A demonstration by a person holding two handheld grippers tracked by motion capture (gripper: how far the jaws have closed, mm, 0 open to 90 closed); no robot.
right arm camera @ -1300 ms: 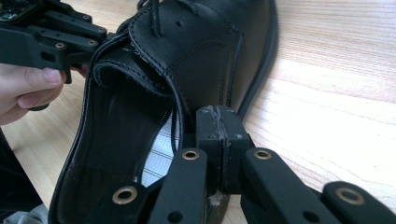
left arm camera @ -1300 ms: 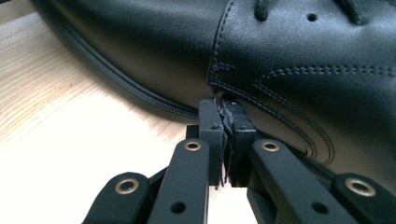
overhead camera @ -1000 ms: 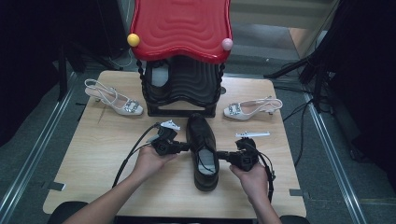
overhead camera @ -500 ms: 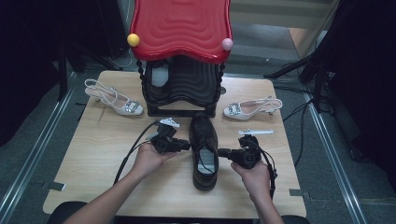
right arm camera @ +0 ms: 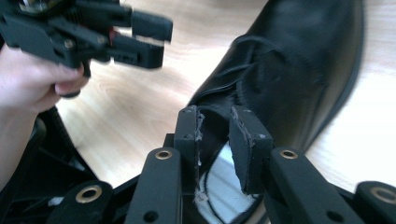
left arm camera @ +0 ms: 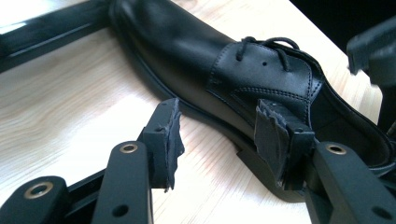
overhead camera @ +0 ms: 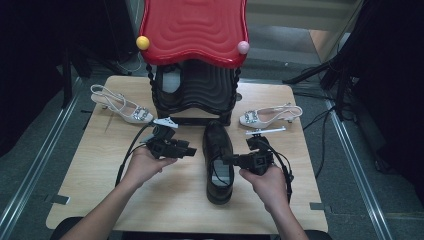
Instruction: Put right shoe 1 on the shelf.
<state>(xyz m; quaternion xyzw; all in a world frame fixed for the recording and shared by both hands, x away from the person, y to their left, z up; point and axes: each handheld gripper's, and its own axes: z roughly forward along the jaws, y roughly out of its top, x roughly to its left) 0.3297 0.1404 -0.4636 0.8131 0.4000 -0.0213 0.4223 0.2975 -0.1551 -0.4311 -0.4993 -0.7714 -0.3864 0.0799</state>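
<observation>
A black leather lace-up shoe (overhead camera: 219, 160) lies on the wooden table (overhead camera: 175, 200), toe toward the rack. My left gripper (overhead camera: 192, 151) hovers at its left side. In the left gripper view that gripper (left arm camera: 217, 140) is open; its jaws have just been opening, with bare table and the edge of the shoe's (left arm camera: 224, 65) sole in the gap. My right gripper (overhead camera: 229, 161) reaches in from the right over the shoe's mouth. In the right gripper view its jaws (right arm camera: 215, 140) have also just been opening, and the pads (right arm camera: 247, 140) stand apart above the shoe's (right arm camera: 299, 70) opening without pressing on it.
A black shoe rack with a red wavy top (overhead camera: 195, 30) stands at the back centre of the table. One beige heeled sandal (overhead camera: 122, 106) lies at the back left and another (overhead camera: 270, 116) at the back right. Cables trail from both grippers.
Both grippers' jaws have come apart and both hands have lifted a little off the shoe's sides. The shoe stays on the table.
</observation>
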